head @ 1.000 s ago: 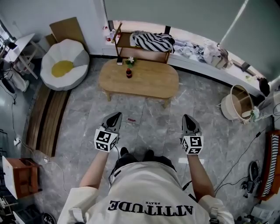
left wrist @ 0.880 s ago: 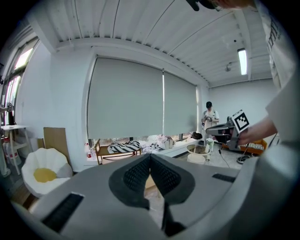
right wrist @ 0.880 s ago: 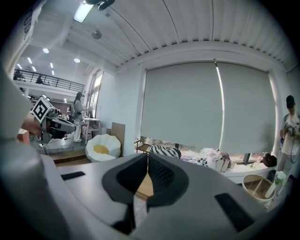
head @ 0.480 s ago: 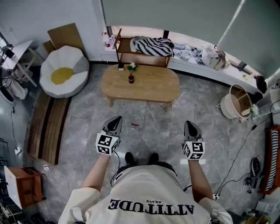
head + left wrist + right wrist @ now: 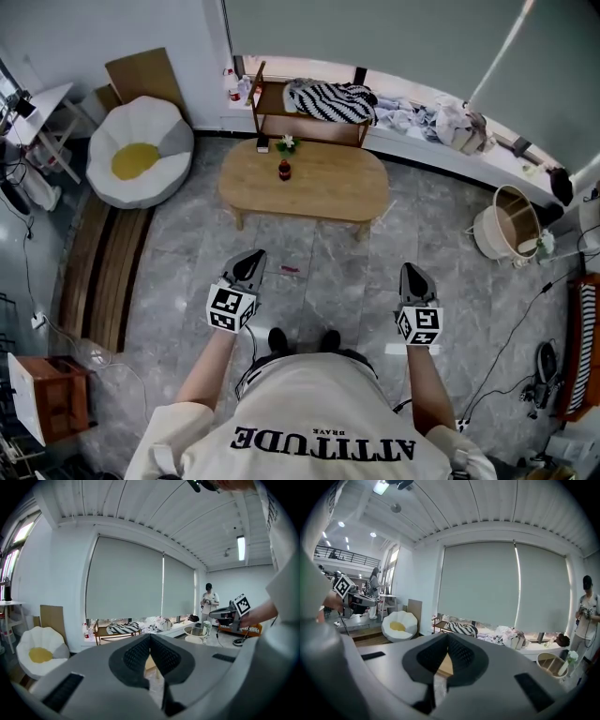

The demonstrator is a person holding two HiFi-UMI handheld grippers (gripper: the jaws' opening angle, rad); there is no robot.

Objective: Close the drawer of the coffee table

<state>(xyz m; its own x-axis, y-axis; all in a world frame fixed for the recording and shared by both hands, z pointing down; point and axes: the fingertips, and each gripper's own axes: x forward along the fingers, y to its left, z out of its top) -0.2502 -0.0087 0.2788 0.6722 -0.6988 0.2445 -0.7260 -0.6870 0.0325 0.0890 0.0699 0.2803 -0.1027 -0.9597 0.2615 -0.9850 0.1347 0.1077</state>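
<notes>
The oval wooden coffee table (image 5: 319,192) stands on the grey tiled floor ahead of me, seen from above; no open drawer shows from this angle. My left gripper (image 5: 251,261) and right gripper (image 5: 413,273) are held side by side in front of my body, well short of the table, pointing toward it. Both are shut with nothing between the jaws. In the left gripper view the left gripper (image 5: 150,640) has its pads pressed together, with a sliver of the table (image 5: 149,663) below them. The right gripper (image 5: 447,641) looks the same, above a sliver of the table (image 5: 444,665).
A small bottle (image 5: 284,170) and a little plant (image 5: 284,143) sit on the tabletop. Behind it is a wooden shelf (image 5: 267,98) holding a striped cloth. An egg-shaped beanbag (image 5: 141,150) lies to the left, a round basket (image 5: 511,220) to the right. A person (image 5: 208,603) stands far off.
The whole head view has slid slightly down and right. Both grippers stay shut and empty, at about the same distance from the table.
</notes>
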